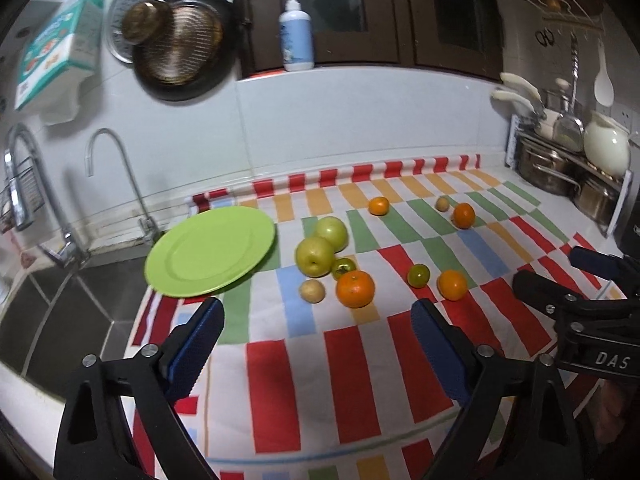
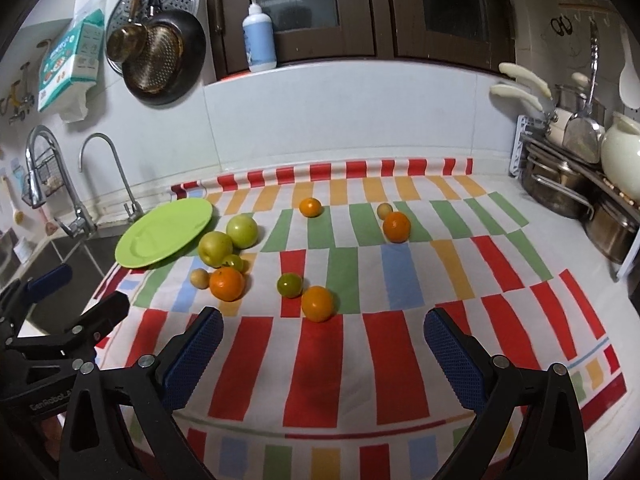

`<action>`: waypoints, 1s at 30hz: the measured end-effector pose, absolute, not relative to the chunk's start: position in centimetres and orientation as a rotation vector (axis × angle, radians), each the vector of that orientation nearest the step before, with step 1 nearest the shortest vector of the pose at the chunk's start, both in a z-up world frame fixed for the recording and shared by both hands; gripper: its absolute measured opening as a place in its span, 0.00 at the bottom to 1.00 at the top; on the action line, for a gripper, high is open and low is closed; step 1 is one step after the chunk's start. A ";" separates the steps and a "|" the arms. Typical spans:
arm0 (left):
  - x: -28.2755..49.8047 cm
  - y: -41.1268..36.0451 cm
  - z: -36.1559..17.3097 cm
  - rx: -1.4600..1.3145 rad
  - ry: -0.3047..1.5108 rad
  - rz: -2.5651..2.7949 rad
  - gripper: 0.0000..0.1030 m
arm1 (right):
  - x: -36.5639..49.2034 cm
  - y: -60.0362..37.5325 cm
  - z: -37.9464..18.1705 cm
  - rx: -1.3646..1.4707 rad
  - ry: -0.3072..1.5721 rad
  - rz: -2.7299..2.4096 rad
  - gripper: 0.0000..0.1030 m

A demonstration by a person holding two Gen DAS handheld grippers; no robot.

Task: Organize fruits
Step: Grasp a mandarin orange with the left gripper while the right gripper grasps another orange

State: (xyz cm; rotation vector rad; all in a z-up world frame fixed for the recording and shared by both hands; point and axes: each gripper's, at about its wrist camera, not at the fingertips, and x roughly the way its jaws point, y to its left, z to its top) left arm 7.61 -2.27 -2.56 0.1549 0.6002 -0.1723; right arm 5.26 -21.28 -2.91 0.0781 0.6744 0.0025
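Both grippers tilt down over the striped cloth [image 2: 400, 280], side by side. Left gripper [image 1: 318, 344]: jaws wide apart, nothing between. Right gripper [image 2: 324, 344]: also spread wide, empty. Fruits loose on cloth, ahead of both. Left view: green plate [image 1: 208, 252] at 10 o'clock, bare, edge over sink [image 1: 56, 320]; two green apples [image 1: 316, 256] touching, just right of plate; big orange [image 1: 355, 289] at 12, small brown fruit [image 1: 312, 291] beside it. More oranges at 1–2 o'clock, well apart.

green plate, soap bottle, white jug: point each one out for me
green plate [image 1: 208, 252], left wrist view, flat centre
soap bottle [image 2: 260, 40], right wrist view, mid body
white jug [image 1: 606, 146], left wrist view, belly
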 end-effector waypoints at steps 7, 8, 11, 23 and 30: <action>10.7 -3.0 -3.9 0.197 0.633 -0.248 0.81 | 8.2 -21.0 -4.5 0.082 0.731 0.001 0.85; 11.2 -3.1 -4.1 0.202 0.638 -0.256 0.78 | 8.6 -20.9 -4.7 0.082 0.742 0.001 0.84; 12.6 -3.3 -4.9 0.216 0.664 -0.284 0.71 | 9.9 -20.8 -5.5 0.080 0.769 0.005 0.79; 17.4 -4.7 -8.4 0.239 0.776 -0.407 0.57 | 13.1 -20.4 -9.1 0.075 0.880 -0.010 0.63; 18.8 -5.6 -9.7 0.242 0.822 -0.461 0.51 | 13.9 -20.6 -10.3 0.085 0.913 -0.020 0.53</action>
